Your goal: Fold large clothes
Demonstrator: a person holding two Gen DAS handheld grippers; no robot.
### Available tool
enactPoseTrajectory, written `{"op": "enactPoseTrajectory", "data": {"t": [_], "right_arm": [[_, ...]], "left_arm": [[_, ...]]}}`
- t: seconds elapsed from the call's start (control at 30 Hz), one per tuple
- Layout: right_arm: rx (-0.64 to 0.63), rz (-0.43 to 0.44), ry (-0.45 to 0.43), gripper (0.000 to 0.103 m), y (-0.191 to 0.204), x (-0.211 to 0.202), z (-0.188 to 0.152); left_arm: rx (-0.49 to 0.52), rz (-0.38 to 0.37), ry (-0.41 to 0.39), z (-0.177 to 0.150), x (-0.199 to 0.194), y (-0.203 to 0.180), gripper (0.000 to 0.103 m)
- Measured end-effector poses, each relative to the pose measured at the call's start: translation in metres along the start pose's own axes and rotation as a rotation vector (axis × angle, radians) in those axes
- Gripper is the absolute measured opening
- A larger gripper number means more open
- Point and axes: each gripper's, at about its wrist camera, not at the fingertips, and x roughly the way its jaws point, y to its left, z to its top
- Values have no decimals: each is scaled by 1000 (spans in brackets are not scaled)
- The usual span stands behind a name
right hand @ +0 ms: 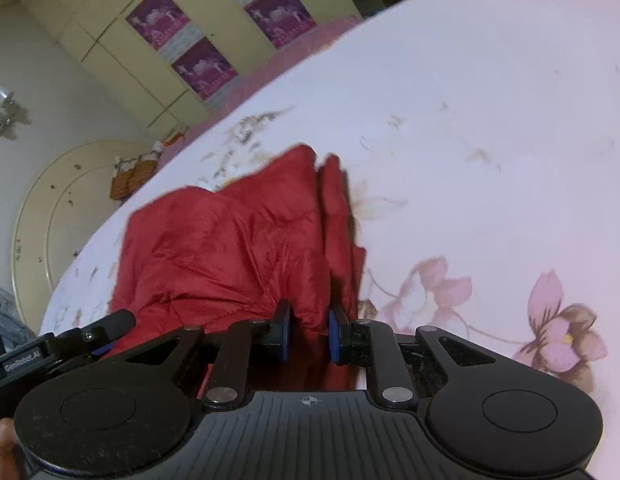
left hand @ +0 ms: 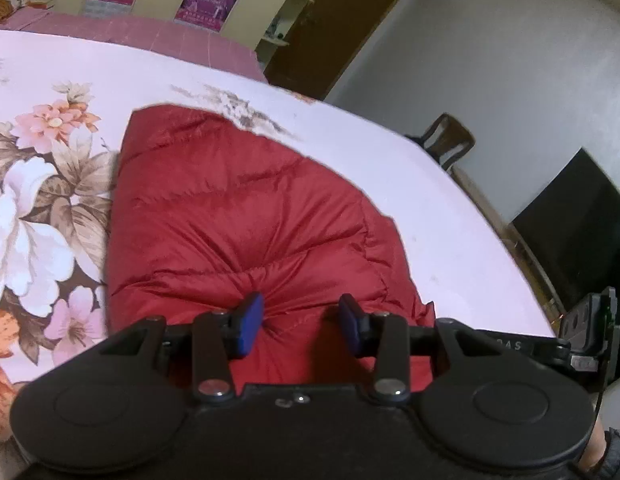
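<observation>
A red quilted down jacket (left hand: pixel 245 216) lies folded on the floral bed sheet (left hand: pixel 430 184). My left gripper (left hand: pixel 301 324) is open, its blue pads pressing down on the jacket's near edge, with fabric puckered between them. In the right wrist view the jacket (right hand: pixel 229 248) lies bunched, one edge standing in folds. My right gripper (right hand: pixel 308 330) has its blue pads partly closed around a fold of the red fabric at the jacket's near right edge. The left gripper's body shows at the lower left of the right wrist view (right hand: pixel 61 344).
The bed is wide, with a white and pink flowered sheet (right hand: pixel 490 140). A wardrobe with purple posters (right hand: pixel 197 64) stands behind. A wooden chair (left hand: pixel 450 140), a brown door (left hand: pixel 334 28) and a dark screen (left hand: pixel 578 216) stand beyond the bed's right edge.
</observation>
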Motion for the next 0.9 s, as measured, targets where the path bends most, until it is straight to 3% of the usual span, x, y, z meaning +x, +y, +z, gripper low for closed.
{"op": "enactPoseTrajectory", "data": {"t": [0.13, 0.23, 0.27, 0.3, 0.33, 0.4, 0.47, 0.5, 0.67, 0.77, 0.9], "right_arm": [[23, 12, -10, 17, -5, 1, -2], [-33, -31, -2, 21, 6, -11, 6], [-67, -73, -28, 45, 13, -21, 10], [-109, -100, -74, 58, 20, -33, 13], [-152, -89, -119, 63, 28, -44, 18], [-186, -60, -128, 62, 42, -50, 33], [-240, -24, -116, 47, 62, -43, 46], [-273, -17, -98, 46, 75, -35, 51], [-453, -30, -20, 46, 124, 16, 55], [-456, -84, 30, 46, 122, 48, 53], [-351, -107, 87, 46, 89, 71, 54]], "left_arm": [[24, 34, 26, 0, 9, -3, 40], [37, 48, 27, 7, -3, -8, 43], [34, 50, 4, 10, -14, -10, 49], [38, 48, -38, 13, -28, -10, 62], [45, 61, -86, 17, -40, -9, 67], [46, 97, -139, 29, -54, -3, 66], [28, 101, -158, 44, -56, 7, 65], [25, 105, -157, 51, -54, 10, 64], [55, 110, -80, 75, -16, 17, 57], [69, 113, -27, 83, 14, 22, 57], [74, 113, 52, 85, 44, 25, 57]]}}
